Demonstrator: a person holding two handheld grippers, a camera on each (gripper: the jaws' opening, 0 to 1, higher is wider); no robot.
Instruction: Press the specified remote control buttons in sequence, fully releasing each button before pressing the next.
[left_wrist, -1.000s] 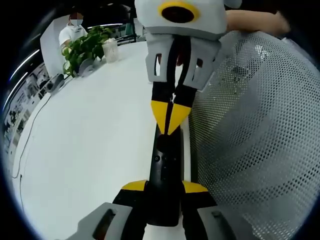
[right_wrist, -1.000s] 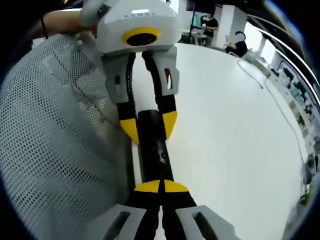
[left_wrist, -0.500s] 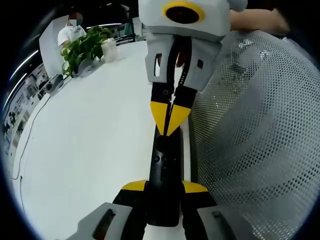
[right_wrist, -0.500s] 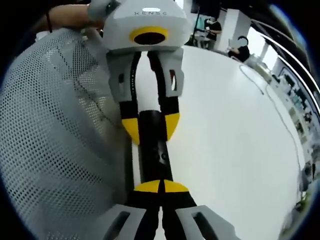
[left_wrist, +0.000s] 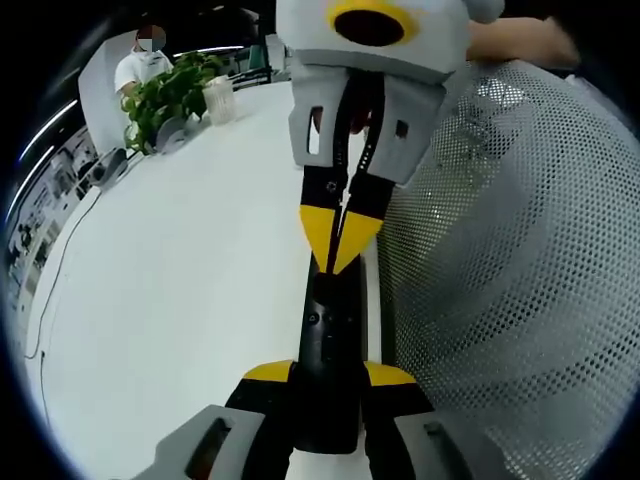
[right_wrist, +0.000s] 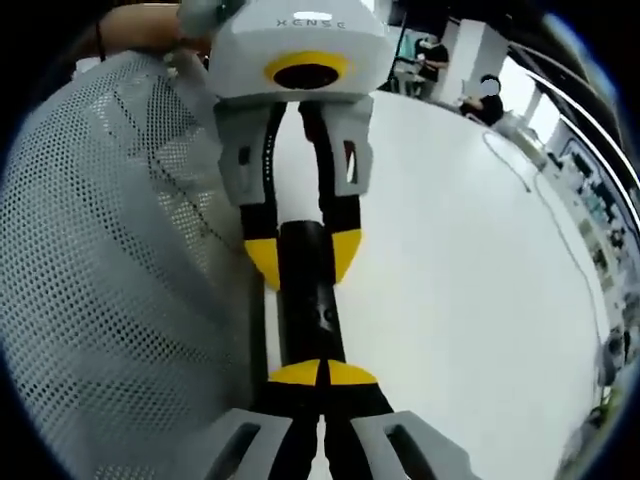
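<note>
The slim black remote control lies lengthwise above the white tabletop, beside a grey perforated mesh chair back. The left gripper is clamped on one end of it, yellow-tipped jaws on either side. The right gripper has its jaws together, tips on the remote's top face; a leafy green potted plant stands far off.

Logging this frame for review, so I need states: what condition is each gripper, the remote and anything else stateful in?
Left gripper: shut on the remote control, clamping its near end.
Right gripper: shut, tips together on the remote's top face.
Remote control: black, held lengthwise between both grippers above the white table.
Mesh basket: white, perforated, beside the remote.
Potted plant: upright, at the table's far edge.
</note>
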